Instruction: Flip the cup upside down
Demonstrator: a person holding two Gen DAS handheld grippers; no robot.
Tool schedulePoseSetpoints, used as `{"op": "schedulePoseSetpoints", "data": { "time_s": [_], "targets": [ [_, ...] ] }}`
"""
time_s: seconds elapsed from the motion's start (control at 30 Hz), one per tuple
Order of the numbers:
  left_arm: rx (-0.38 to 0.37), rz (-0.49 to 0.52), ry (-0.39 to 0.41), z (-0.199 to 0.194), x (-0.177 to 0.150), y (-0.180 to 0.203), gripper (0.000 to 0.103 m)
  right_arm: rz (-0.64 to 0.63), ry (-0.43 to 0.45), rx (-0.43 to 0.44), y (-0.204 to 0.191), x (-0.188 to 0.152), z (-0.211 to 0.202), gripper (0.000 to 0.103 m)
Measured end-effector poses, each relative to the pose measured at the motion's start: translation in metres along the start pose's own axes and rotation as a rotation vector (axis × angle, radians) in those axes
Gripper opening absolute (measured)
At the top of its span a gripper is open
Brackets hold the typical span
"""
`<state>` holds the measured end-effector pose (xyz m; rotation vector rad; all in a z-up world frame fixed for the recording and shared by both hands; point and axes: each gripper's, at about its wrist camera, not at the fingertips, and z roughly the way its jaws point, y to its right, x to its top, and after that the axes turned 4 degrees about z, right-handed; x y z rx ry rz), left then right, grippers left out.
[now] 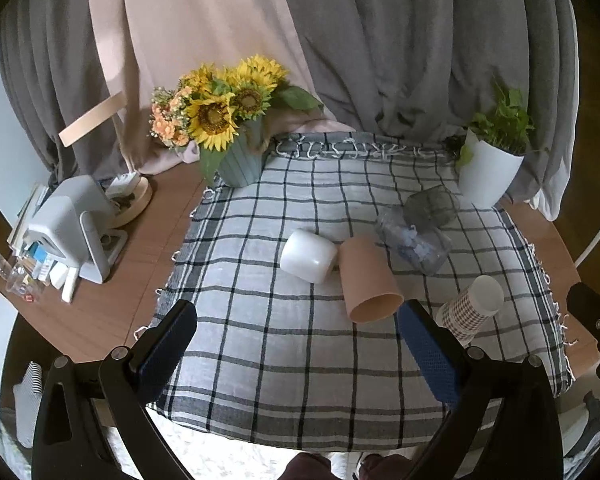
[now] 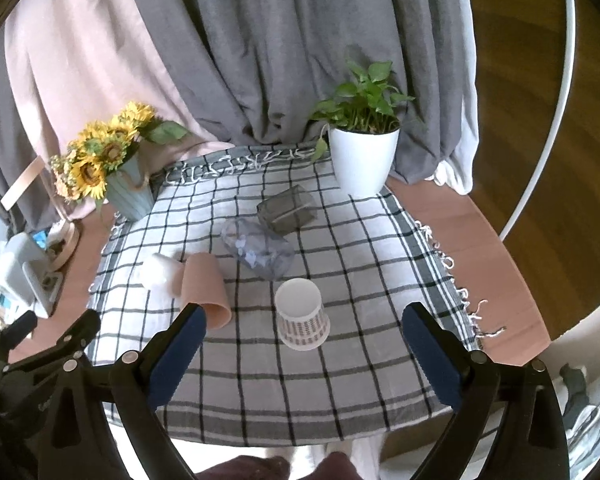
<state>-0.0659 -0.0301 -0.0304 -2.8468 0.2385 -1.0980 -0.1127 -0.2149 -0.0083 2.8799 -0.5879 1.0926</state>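
Several cups sit on a checked cloth [image 1: 284, 344] [image 2: 364, 360]. A patterned paper cup [image 1: 471, 310] [image 2: 301, 314] stands upside down, base up. A pink cup [image 1: 367, 280] [image 2: 204, 284], a white cup [image 1: 309, 255] [image 2: 158, 270], a clear blue-patterned glass [image 1: 414, 240] [image 2: 258, 247] and a dark glass [image 1: 432, 205] [image 2: 287, 209] lie on their sides. My left gripper [image 1: 298, 326] is open and empty, near the pink cup's mouth. My right gripper [image 2: 305, 330] is open and empty, its fingers apart either side of the paper cup.
A sunflower vase [image 1: 236, 160] [image 2: 130, 192] stands at the cloth's back left, a white plant pot [image 1: 488, 172] [image 2: 362, 160] at the back right. A grey device [image 1: 74, 226] and clutter sit on the wooden table [image 1: 140, 240] at left. Curtains hang behind.
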Motion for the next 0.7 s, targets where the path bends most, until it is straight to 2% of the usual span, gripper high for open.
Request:
{"op": "schedulePoseSetpoints", "data": {
  "time_s": [0.7],
  "targets": [
    [0.015,-0.013,-0.032,0.0066,-0.0007,0.0002,0.103,0.004,-0.026,0.005,0.004,0.0013,0.0046,0.099]
  ]
}}
